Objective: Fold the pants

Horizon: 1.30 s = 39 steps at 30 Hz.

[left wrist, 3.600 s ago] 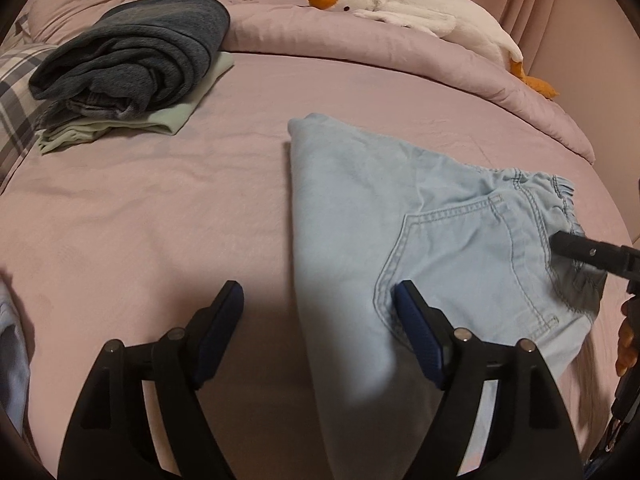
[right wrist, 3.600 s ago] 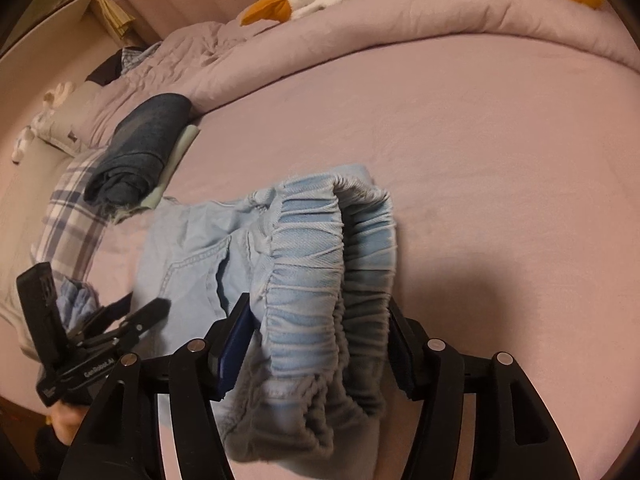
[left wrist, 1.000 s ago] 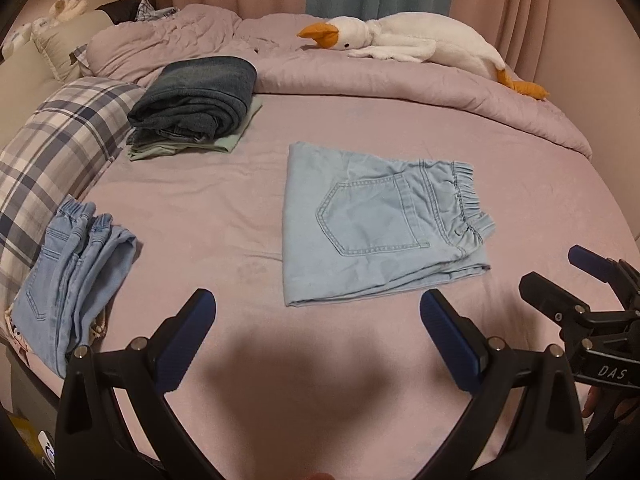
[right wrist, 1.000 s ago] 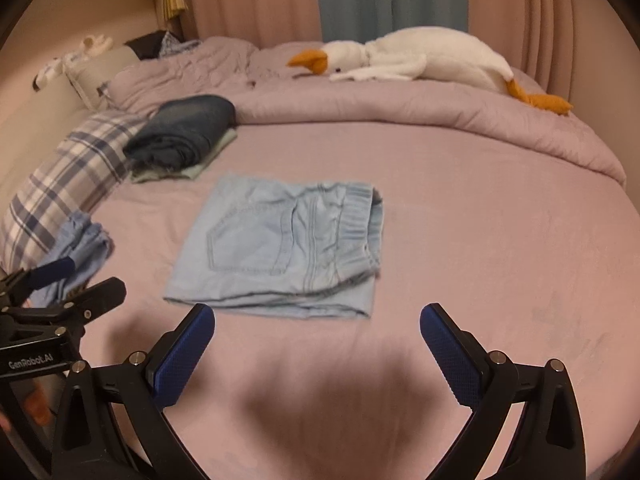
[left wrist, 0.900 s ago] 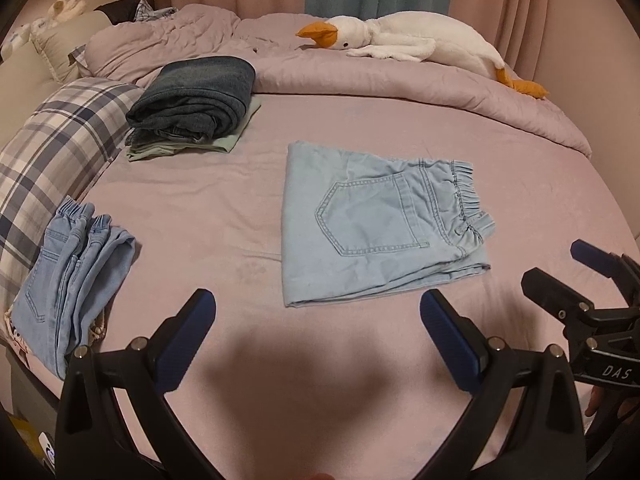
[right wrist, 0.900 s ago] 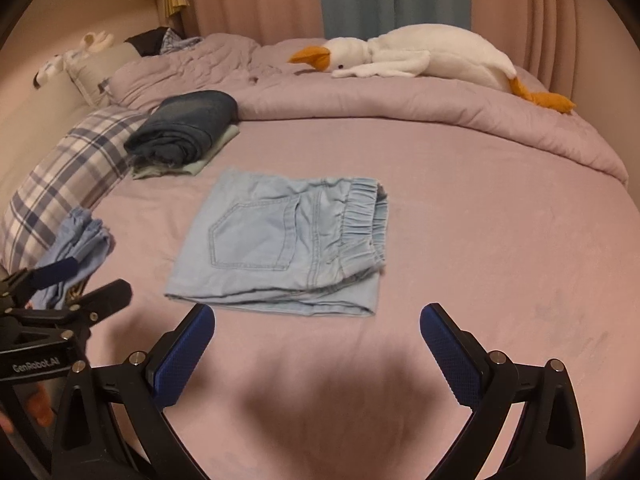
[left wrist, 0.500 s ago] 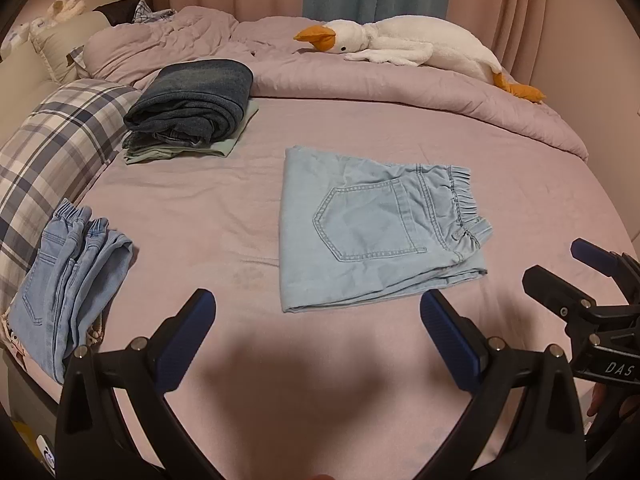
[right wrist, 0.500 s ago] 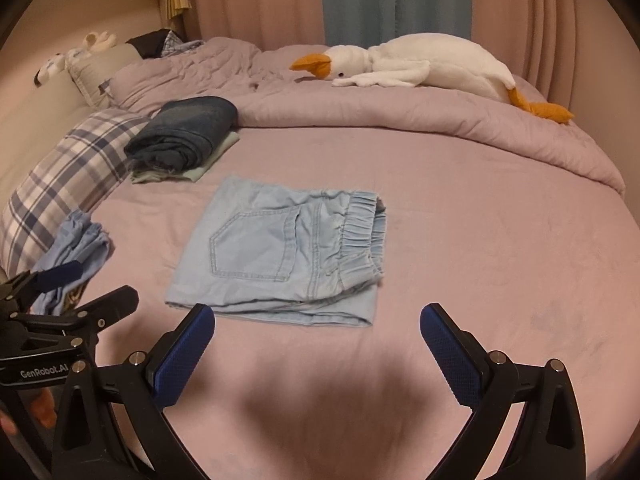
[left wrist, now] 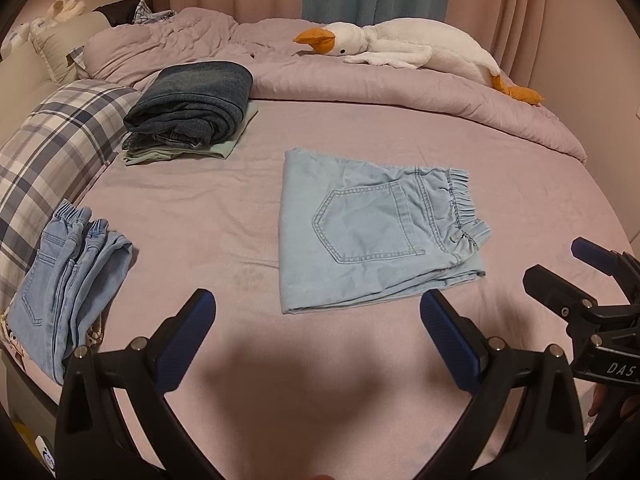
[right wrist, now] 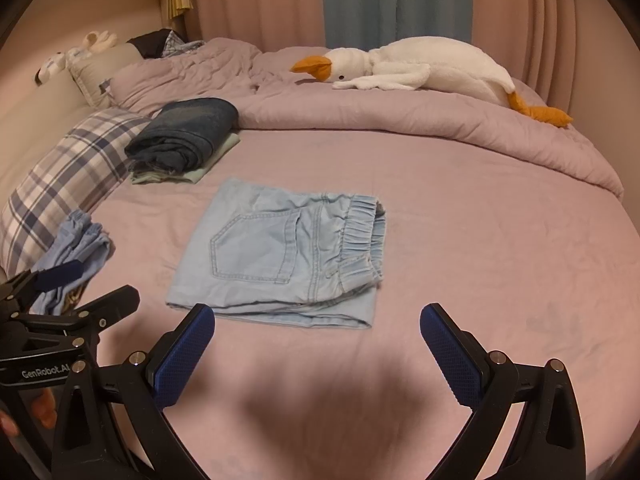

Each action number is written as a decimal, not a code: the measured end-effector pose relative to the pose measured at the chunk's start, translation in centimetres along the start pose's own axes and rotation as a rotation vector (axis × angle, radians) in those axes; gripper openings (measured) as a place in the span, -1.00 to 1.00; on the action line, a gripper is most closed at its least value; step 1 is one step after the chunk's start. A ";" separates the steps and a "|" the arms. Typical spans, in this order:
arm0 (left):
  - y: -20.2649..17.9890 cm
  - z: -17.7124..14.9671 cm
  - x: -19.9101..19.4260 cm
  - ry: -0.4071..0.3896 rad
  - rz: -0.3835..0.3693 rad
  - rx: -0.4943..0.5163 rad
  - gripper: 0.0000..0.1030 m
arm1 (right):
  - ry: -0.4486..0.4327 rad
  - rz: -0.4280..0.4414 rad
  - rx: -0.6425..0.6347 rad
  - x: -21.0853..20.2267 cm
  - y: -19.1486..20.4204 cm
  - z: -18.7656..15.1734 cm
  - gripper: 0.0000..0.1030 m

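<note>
a few seconds back the right hand-held gripper (right wrist: 317, 338) was clamped on the waistband of the light blue pants (left wrist: 372, 226) and the left hand-held gripper (left wrist: 318, 328) hovered low over them; now both stand wide open, pulled back toward 6 o'clock, pants lying folded flat on the bed (left wrist: 200, 208)

- A wide bed (left wrist: 208, 208) with a mauve-pink fitted sheet fills the room.
- A bunched mauve quilt (left wrist: 400, 92) lies along its far side.
- Pink pleated curtains (right wrist: 260, 4) flank a teal curtain (right wrist: 396, 4).
- Dim, warm light.
</note>
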State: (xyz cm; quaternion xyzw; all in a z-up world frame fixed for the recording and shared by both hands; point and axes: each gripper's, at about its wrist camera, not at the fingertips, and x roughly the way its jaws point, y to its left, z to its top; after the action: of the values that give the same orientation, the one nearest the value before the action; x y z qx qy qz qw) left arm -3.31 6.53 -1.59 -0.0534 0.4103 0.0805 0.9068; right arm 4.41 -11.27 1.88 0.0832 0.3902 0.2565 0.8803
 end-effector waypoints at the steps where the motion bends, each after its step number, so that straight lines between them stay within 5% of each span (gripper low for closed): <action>1: 0.0 0.0 0.0 -0.001 0.000 0.000 0.99 | 0.000 0.001 -0.001 0.0 0.0 0.0 0.98; 39: -0.2 -0.1 -0.1 0.002 -0.005 -0.004 0.99 | -0.006 -0.004 -0.010 -0.1 0.2 0.1 0.98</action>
State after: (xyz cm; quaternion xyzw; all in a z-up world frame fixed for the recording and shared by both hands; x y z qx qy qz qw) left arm -3.38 6.33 -1.59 -0.0562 0.4107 0.0790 0.9066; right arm 4.36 -11.11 2.13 0.0790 0.3867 0.2564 0.8823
